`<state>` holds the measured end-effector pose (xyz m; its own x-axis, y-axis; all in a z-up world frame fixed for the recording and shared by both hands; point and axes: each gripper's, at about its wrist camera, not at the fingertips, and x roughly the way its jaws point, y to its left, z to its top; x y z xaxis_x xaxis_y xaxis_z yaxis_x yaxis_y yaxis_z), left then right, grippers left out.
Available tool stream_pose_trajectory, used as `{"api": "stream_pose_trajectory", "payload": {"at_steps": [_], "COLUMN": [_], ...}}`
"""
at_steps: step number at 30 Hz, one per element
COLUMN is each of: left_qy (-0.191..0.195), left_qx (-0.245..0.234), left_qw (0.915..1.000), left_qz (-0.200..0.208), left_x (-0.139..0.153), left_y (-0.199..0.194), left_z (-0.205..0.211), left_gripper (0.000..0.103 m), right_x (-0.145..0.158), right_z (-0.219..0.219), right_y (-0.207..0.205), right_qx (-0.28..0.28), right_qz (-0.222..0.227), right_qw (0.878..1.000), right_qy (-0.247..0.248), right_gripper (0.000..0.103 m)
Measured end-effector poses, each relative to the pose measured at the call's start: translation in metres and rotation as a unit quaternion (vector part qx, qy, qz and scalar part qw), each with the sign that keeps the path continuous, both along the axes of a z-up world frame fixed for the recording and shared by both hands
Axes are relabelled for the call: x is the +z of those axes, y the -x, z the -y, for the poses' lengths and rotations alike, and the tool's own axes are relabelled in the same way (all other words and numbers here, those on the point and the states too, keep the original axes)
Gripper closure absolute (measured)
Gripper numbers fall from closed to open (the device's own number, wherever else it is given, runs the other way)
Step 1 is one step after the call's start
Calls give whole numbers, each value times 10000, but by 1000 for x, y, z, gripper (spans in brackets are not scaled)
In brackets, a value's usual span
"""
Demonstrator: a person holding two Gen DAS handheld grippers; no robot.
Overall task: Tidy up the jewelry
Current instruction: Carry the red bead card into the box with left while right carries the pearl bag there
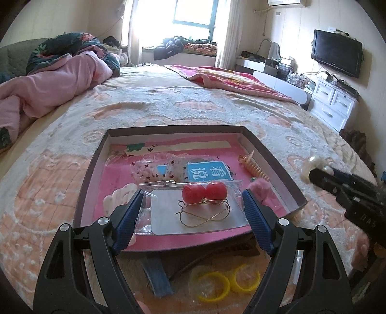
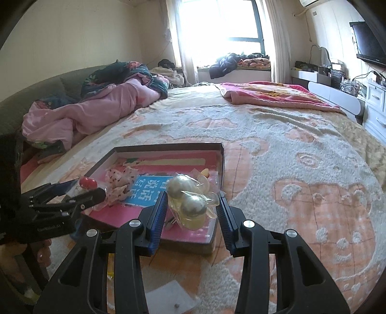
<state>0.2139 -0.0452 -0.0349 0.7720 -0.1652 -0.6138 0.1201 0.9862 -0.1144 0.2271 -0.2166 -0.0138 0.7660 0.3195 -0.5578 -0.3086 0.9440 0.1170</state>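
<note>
Daylight blows out the window (image 1: 190,12); fisheye edges curve, corners dark.

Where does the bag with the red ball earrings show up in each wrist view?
Left wrist: earring bag low centre, between the left gripper fingers, above the box.
Right wrist: only the red balls show, far left, at that gripper's tip.
Shared landmark: blue card in the box.

red ball earrings (image 1: 205,190) with gold wire hooks on a white card in a clear bag, above the box's (image 1: 91,174) near edge, pearl earrings (image 2: 187,195) in a clear bag above its near right corner, yellow hoops (image 1: 225,281) bagged on the bedspread before the box
</note>
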Motion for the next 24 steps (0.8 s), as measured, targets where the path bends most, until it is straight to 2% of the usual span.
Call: {"api": "stream_pose_trajectory", "payload": {"at_steps": [12, 24], "left_qy": [-78, -136], "left_qx": [-132, -278], "left_qw": [9997, 9985], "left_qz": [-179, -443], "left_x": [-11, -28], "left_y": [-24, -36], "left_z": [4, 8], "left_gripper": [31, 30], "right_x": [-4, -32], "right_z": [-9, -28], "right_y": [-43, -77], "right_qx": [23, 165], "right_qz": [-152, -576], "right_qw": [9998, 9978], "right_qy": [82, 284], "right_gripper": [64, 64]}}
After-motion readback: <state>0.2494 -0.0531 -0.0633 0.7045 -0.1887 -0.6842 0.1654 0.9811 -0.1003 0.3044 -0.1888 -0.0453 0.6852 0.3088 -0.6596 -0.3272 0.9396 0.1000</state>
